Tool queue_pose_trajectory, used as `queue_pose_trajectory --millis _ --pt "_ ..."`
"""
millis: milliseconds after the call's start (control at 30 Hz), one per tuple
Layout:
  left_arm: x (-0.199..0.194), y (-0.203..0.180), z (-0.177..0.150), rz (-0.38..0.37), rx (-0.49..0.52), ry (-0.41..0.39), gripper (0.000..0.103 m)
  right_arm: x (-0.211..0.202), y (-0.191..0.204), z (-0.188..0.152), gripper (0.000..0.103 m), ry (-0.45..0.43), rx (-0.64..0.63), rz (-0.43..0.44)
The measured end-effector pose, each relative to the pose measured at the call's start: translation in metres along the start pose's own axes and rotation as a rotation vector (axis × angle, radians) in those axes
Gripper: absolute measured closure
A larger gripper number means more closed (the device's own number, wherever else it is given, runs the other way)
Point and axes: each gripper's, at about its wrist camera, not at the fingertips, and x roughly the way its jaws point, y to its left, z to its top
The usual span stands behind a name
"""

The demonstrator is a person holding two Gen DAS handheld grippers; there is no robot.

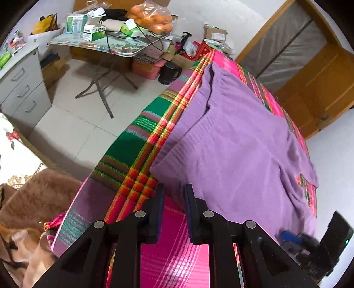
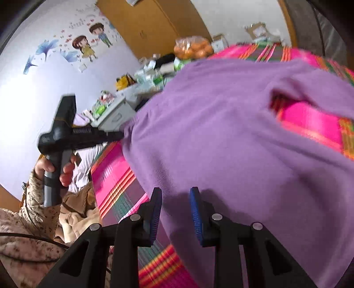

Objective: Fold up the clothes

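A purple knit garment (image 1: 239, 141) lies spread on a bed covered by a bright pink and green plaid blanket (image 1: 135, 133). My left gripper (image 1: 174, 188) is open and empty, its jaws just short of the garment's near corner. In the right wrist view the garment (image 2: 232, 137) fills the middle, and my right gripper (image 2: 176, 195) is open and empty over its near edge. The left gripper (image 2: 117, 135) shows there too, held by a hand, its tip at the garment's left corner. The right gripper's body (image 1: 314, 246) shows at the lower right of the left wrist view.
A folding table (image 1: 106, 44) piled with boxes and a bag of oranges (image 1: 152, 20) stands beyond the bed. A grey drawer unit (image 1: 24, 82) is at left. A brown blanket (image 1: 33, 210) lies by the bed's near end. A wooden door (image 1: 309, 73) is at right.
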Motion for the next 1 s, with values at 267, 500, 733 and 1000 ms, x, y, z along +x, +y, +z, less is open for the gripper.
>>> queue_pose_trajectory --millis 267,500,733,1000 --pt "0.005 0.002 0.008 0.000 -0.038 0.006 0.082 0.007 0.031 -0.003 0.076 0.031 -0.108 0.068" --pt "0.004 0.007 0.007 -0.007 -0.063 0.000 0.080 0.008 0.012 -0.002 0.076 0.037 -0.042 0.042" --pt "-0.025 -0.008 0.010 0.079 -0.021 -0.126 0.080 -0.045 -0.020 0.019 0.076 -0.139 0.002 -0.151" --pt "-0.011 -0.056 0.012 -0.027 0.086 -0.104 0.080 -0.024 -0.050 0.055 0.075 -0.102 0.056 -0.279"
